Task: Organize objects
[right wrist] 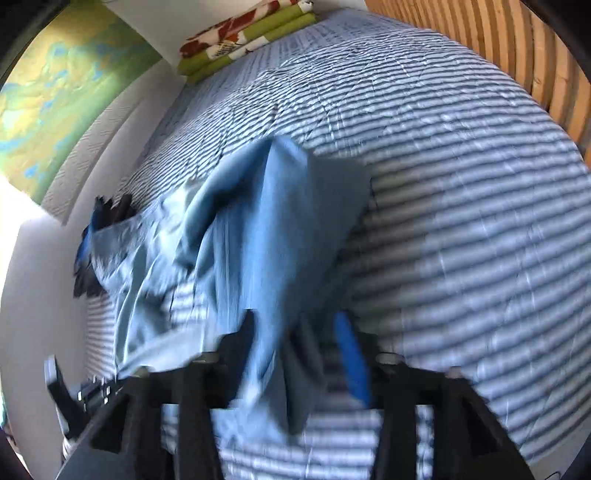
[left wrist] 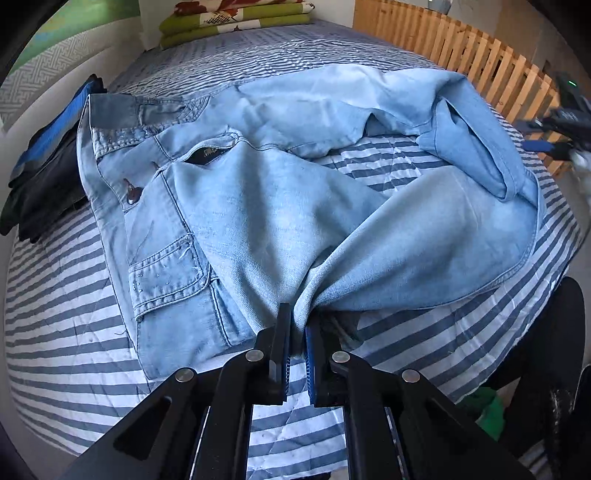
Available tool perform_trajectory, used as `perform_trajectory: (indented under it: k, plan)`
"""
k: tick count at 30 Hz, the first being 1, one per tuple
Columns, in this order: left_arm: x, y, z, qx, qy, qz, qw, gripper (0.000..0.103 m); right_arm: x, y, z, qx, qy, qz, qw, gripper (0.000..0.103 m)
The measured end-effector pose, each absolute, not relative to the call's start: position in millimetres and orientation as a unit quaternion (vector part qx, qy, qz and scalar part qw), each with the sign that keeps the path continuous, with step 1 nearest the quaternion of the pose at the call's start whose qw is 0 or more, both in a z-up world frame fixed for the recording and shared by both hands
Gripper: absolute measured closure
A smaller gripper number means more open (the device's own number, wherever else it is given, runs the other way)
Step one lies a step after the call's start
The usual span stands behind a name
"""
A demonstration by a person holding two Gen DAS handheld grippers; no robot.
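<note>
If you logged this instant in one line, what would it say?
left gripper: shut on jeans | right gripper: open, denim between fingers, unpinched | jeans: spread on striped bed | dark folded clothes: beside waistband

Motion blur smears the right tool (right wrist: pixel 299 332) and jeans (right wrist: pixel 258 229); the bed's (right wrist: pixel 461 184) near edge is cut off.

Pale denim on blue and white stripes

The jeans (left wrist: pixel 258 206) are light, washed-out blue, darker at the waistband, with a brown button. The bedcover (left wrist: pixel 66 325) under them is striped blue and white. The folded clothes (left wrist: pixel 48 162) beside the jeans are black with a bright blue band. The folded blanket (left wrist: pixel 236 18) at the far end is lime green and white with red-brown leaves. The slatted rail (left wrist: pixel 480 55) is honey-coloured wood. The wall picture (right wrist: pixel 70 85) is green, yellow and turquoise.
</note>
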State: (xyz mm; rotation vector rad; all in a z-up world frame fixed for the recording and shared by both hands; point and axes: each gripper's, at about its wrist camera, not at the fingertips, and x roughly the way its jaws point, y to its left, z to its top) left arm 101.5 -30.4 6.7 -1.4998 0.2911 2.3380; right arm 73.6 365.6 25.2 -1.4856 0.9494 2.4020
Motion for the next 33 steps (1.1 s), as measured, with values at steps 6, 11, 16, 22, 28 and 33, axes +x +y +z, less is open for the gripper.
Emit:
perform_trajectory:
  k: [6,11,16,22,28,33]
  plan:
    - [96,-31,2,-0.534,0.102,0.820,0.178,0.097,36,365,-1,-0.537,0.299,0.782,0.105,0.096]
    - [90,-34,-11,-0.545,0.106,0.812,0.178,0.097,18,361,63,-0.481,0.237,0.835,0.124,0.099]
    - [83,-44,-21,-0.558,0.083,0.806,0.180,0.097,-20,366,149,-0.402,0.159,0.887,0.163,0.099]
    - [79,-48,-23,-0.562,0.077,0.803,0.184,0.097,-101,371,201,-0.340,0.076,0.912,0.218,0.099]
    - [78,-48,-23,-0.562,0.078,0.803,0.183,0.097,-142,398,142,-0.423,0.059,0.862,0.272,0.085]
    - [77,-47,-23,-0.562,0.075,0.803,0.181,0.097,-90,390,101,-0.463,0.110,0.858,0.191,0.080]
